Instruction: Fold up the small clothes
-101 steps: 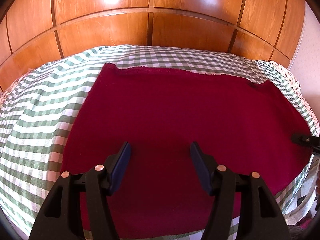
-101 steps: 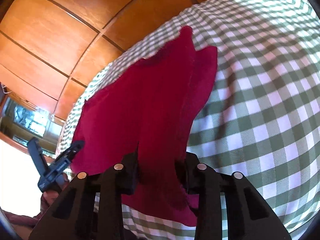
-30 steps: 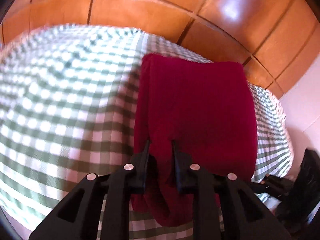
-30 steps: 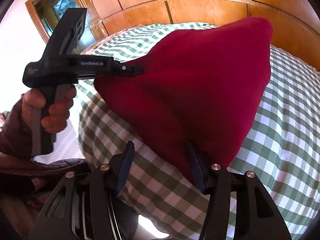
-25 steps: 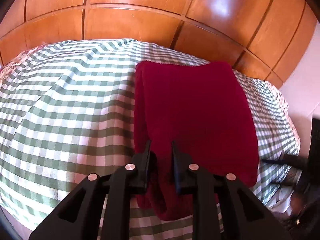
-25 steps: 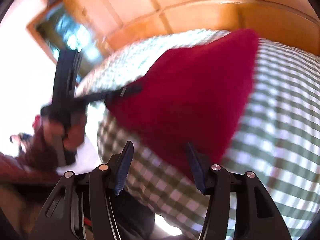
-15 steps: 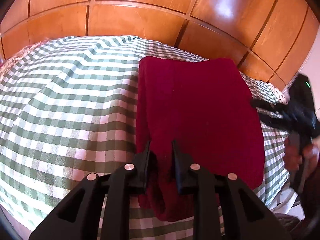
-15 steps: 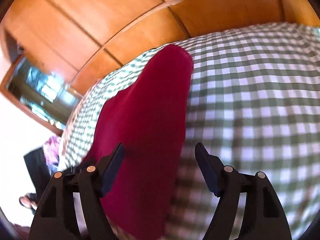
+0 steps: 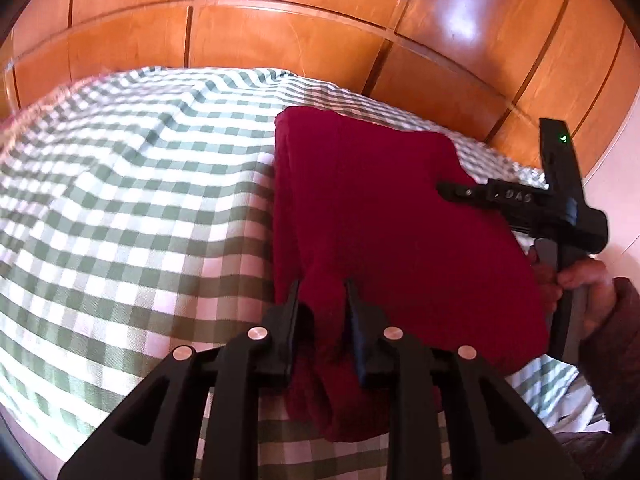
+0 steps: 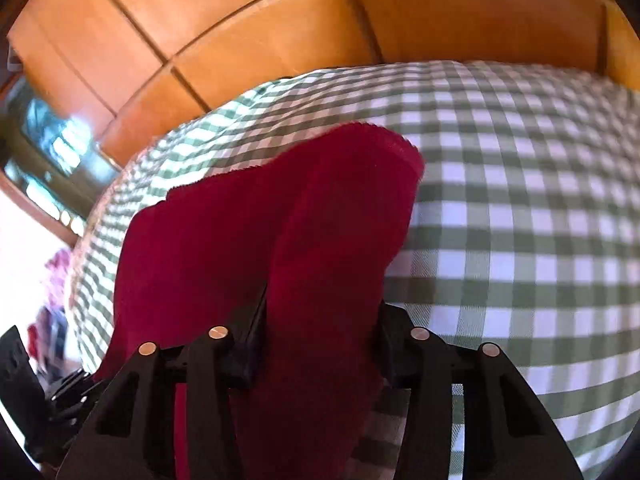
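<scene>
A dark red cloth (image 9: 384,216), folded in half, lies on the green-and-white checked bedspread (image 9: 132,200). My left gripper (image 9: 322,292) is shut on the cloth's near left corner. My right gripper shows in the left wrist view (image 9: 444,189), reaching over the cloth's far right edge. In the right wrist view my right gripper (image 10: 320,308) is closed around a thick bunch of the red cloth (image 10: 320,220), which fills the gap between the fingers and hides the tips. The left gripper (image 10: 60,396) shows at the lower left there.
Orange wooden panels (image 9: 300,28) rise behind the bed. The checked bedspread (image 10: 520,220) stretches wide to the left of the cloth. A window or mirror (image 10: 48,148) shows at the far left of the right wrist view.
The right gripper has swung onto the cloth's far right edge and closed on it. The left gripper has kept its hold on the near corner.
</scene>
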The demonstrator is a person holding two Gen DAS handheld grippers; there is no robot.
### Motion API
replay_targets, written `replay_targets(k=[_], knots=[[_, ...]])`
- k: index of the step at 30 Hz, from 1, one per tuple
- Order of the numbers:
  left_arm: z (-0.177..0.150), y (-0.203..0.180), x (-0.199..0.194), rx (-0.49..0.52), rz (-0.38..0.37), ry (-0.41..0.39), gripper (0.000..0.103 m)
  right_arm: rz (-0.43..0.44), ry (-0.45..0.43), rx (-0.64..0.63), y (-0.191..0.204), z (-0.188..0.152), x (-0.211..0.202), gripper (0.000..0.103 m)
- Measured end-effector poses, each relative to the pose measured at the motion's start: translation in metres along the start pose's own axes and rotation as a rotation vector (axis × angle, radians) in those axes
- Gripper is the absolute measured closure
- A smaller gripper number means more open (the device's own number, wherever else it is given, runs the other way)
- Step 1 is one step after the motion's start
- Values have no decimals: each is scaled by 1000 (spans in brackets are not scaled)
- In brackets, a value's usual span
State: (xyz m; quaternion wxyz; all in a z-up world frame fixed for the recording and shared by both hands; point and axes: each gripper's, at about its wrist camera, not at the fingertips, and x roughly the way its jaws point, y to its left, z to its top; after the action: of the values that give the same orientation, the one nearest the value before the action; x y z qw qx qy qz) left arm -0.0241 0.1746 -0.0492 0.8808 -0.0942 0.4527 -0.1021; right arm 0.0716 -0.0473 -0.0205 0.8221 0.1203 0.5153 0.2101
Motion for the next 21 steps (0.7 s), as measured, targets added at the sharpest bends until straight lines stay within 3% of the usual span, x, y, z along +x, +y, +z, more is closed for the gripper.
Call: replay_targets(k=[3,8,13,21], knots=[[1,-8,-3,38,63,-7,75,-6,-7,20,-2,-2,-3,42],[2,-1,-7,21,87,-19,61,1,-15,37,-4,-4,-13,25],[-1,0,-12,26,108,-32,53,51,-18,46,-8,-20,-36,24],[-4,0,-17,24,121,-36,49,153,3,91,-9,-52,-56,21]])
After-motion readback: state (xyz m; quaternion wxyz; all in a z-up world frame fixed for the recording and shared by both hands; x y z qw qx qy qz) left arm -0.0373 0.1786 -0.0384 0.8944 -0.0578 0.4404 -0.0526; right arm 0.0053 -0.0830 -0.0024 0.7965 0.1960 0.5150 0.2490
